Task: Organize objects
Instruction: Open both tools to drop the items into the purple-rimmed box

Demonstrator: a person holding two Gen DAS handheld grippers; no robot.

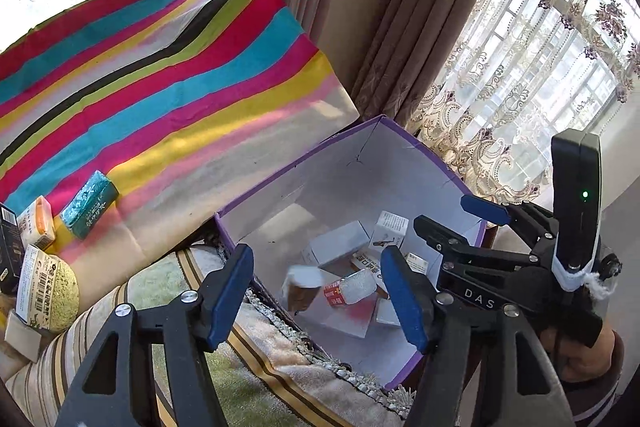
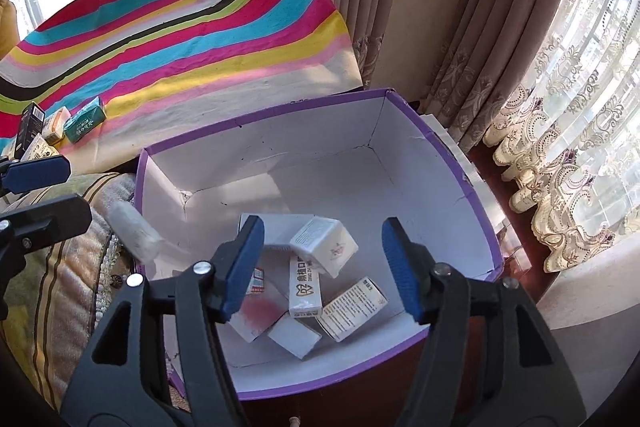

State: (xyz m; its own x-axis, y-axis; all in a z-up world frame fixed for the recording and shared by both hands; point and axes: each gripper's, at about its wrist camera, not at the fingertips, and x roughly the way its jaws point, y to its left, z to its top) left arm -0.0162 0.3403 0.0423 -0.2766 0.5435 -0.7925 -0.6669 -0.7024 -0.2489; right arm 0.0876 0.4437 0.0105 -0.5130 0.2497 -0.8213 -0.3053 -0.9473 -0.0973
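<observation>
Boxes [image 2: 304, 291] lie below right tool [image 2: 324, 271].

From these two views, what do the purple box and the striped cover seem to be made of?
The purple box looks like cardboard or paperboard: matte white inside, purple outside, with creases and small tears at its corners and folded wall edges. The striped cover looks like woven fabric, probably cotton, though I cannot be sure: it is matte, drapes over its support and shows soft wrinkles.

Purple-edged white box [image 2: 404, 115], rainbow-striped cloth [image 2: 192, 39], teal packet [image 2: 85, 125], blue-padded black hand-held gripper [image 2: 324, 267]
</observation>
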